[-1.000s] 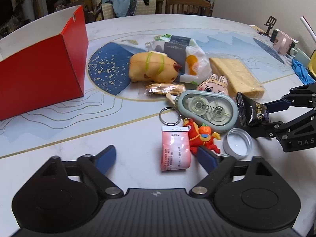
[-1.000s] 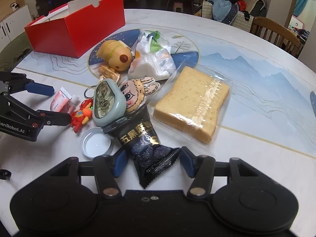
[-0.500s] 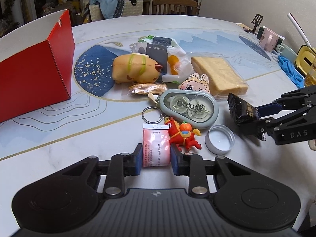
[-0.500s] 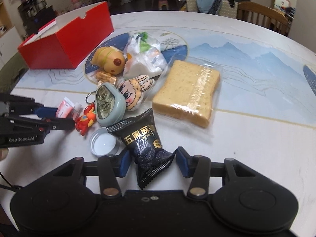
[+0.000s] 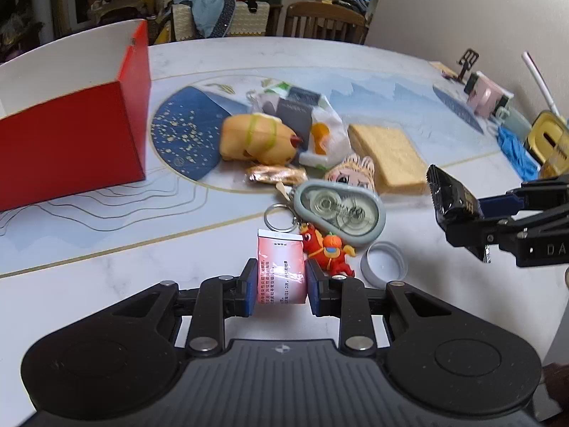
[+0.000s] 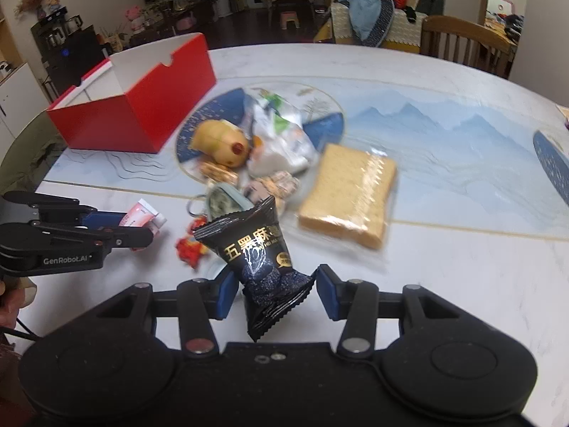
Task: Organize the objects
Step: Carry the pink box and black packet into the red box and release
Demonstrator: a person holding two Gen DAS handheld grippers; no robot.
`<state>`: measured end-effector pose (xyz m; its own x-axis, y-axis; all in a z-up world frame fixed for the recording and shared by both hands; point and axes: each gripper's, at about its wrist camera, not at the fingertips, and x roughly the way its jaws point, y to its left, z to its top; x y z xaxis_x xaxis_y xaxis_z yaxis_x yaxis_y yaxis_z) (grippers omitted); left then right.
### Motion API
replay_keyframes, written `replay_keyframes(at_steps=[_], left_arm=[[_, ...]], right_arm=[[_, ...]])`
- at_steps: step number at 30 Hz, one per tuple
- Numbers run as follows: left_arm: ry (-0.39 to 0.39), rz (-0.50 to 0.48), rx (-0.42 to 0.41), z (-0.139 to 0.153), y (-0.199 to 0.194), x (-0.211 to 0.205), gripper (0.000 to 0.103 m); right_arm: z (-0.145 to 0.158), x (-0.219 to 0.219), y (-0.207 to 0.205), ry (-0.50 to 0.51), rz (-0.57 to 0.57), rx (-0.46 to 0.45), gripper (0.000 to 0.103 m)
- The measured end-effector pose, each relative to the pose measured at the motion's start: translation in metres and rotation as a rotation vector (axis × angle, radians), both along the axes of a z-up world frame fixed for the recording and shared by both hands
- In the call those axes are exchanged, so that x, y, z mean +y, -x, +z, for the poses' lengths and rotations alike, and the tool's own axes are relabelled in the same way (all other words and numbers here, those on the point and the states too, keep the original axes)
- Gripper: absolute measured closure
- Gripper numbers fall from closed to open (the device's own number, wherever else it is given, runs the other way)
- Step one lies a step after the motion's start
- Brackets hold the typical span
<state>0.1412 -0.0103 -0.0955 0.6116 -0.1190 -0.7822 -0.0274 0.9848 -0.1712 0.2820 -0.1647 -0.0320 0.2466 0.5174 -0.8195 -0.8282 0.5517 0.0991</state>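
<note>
I am holding the left gripper point(image 5: 281, 286) clamped on a pink tube point(image 5: 281, 270), its blue pads pressing both sides of the tube's near end, low over the near part of the worktop point(image 5: 106, 277). I am holding the right gripper point(image 6: 274, 293) closed around a black snack packet point(image 6: 258, 252), which is lifted and tilting, its top pointing away from me.

Crowding the left gripper's right side are a red horse keyring point(image 5: 329, 251) just beside the tube, a round white lid point(image 5: 383, 261) further right, and a grey-green tape dispenser point(image 5: 339, 210) just beyond the keyring. Farther off, a yellow soft toy point(image 5: 258, 138), a white plastic bag point(image 5: 313, 128), a small gold wrapper point(image 5: 277, 175), a cartoon-face charm point(image 5: 352, 176) and a wrapped slice of bread point(image 5: 387, 156) are lying in a loose cluster. A red box point(image 5: 71, 135), open at the top, is standing at the far left, apart from the cluster.

The right wrist view is showing the box's white inside and a notch in its rim, which the left view is hiding. There the packet is covering the lid and most of the dispenser. The left view alone is showing cups and a blue cloth point(image 5: 515, 151) at the worktop's far right edge. The right view is blurred around the cluster.
</note>
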Motion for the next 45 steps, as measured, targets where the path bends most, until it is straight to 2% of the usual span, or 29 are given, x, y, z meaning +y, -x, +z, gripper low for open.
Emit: replay_keyframes(at_steps=[5, 12, 25, 38, 45], left_arm=[[0.032, 0.037, -0.014, 0.015, 0.005, 0.015, 0.077], [0.046, 0.076, -0.072, 0.046, 0.011, 0.045, 0.076], [0.042, 0.151, -0.167, 0.090, 0.006, 0.115, 0.076], [-0.029, 0.191, -0.193, 0.113, -0.009, 0.201, 0.076], [-0.076, 0.208, -0.166, 0.110, -0.025, 0.243, 0.076]], right_arm=[[0.017, 0.014, 0.008, -0.032, 0.027, 0.030, 0.056], [0.043, 0.047, 0.019, -0.046, 0.085, 0.010, 0.056], [0.080, 0.139, 0.039, -0.076, 0.194, -0.035, 0.056], [0.097, 0.227, 0.048, -0.079, 0.253, -0.100, 0.056], [0.089, 0.276, 0.048, -0.032, 0.246, -0.111, 0.056]])
